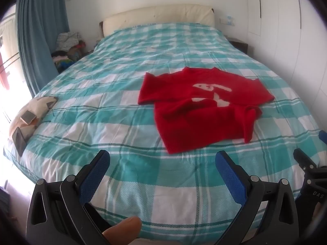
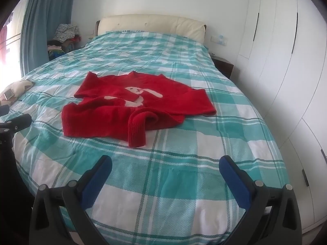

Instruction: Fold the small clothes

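A small red sweater (image 1: 200,110) with a white rabbit figure lies spread and rumpled on the teal and white checked bedspread (image 1: 102,110), one sleeve folded over near its front hem. In the right wrist view the sweater (image 2: 126,108) sits ahead and left of centre. My left gripper (image 1: 162,159) hovers open over the bed's near edge, short of the sweater, nothing between its blue pads. My right gripper (image 2: 165,164) is likewise open and empty, just short of the sleeve cuff (image 2: 137,134). Each gripper shows at the edge of the other's view.
A cushion (image 1: 32,114) with a phone (image 1: 18,140) and a small box lies at the bed's left edge. A heap of clothes (image 1: 67,49) stands by the blue curtain (image 1: 38,40). White wardrobe doors (image 2: 286,61) run along the right. A cream headboard (image 2: 151,25) stands at the back.
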Action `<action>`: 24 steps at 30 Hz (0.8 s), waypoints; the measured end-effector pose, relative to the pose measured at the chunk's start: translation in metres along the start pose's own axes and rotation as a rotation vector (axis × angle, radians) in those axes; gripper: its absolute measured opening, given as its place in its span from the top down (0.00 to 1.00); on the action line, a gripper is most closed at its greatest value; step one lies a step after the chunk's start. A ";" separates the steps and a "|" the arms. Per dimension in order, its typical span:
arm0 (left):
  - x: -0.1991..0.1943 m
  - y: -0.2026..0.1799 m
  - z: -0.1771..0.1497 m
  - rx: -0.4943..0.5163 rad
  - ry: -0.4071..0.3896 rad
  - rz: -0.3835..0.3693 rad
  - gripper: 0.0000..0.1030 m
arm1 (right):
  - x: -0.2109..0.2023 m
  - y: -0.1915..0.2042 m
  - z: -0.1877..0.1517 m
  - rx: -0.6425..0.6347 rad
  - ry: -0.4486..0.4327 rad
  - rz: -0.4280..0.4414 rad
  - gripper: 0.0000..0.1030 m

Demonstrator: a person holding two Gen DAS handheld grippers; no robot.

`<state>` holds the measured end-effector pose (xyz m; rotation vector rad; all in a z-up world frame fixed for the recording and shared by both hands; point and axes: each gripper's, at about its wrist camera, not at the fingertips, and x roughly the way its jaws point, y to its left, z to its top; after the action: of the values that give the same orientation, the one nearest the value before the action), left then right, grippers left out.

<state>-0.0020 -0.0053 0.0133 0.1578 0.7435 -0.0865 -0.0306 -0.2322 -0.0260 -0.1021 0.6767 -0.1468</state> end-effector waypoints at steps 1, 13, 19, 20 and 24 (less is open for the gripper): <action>-0.001 0.001 -0.003 -0.008 -0.007 0.001 0.00 | 0.000 0.001 0.000 -0.001 0.001 0.000 0.00; 0.003 -0.007 -0.004 0.001 0.010 -0.013 0.00 | 0.003 0.005 -0.004 -0.011 0.012 0.007 0.00; 0.005 -0.003 -0.006 -0.002 0.014 -0.015 0.00 | 0.002 0.004 -0.003 -0.010 0.017 0.008 0.00; 0.005 -0.003 -0.007 -0.002 0.013 -0.015 0.00 | 0.004 0.006 -0.003 -0.011 0.017 0.008 0.00; 0.006 -0.003 -0.006 -0.003 0.013 -0.016 0.00 | 0.005 0.008 -0.002 -0.010 0.020 0.009 0.00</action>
<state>-0.0024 -0.0071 0.0044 0.1501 0.7579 -0.0998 -0.0277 -0.2254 -0.0319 -0.1072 0.6979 -0.1363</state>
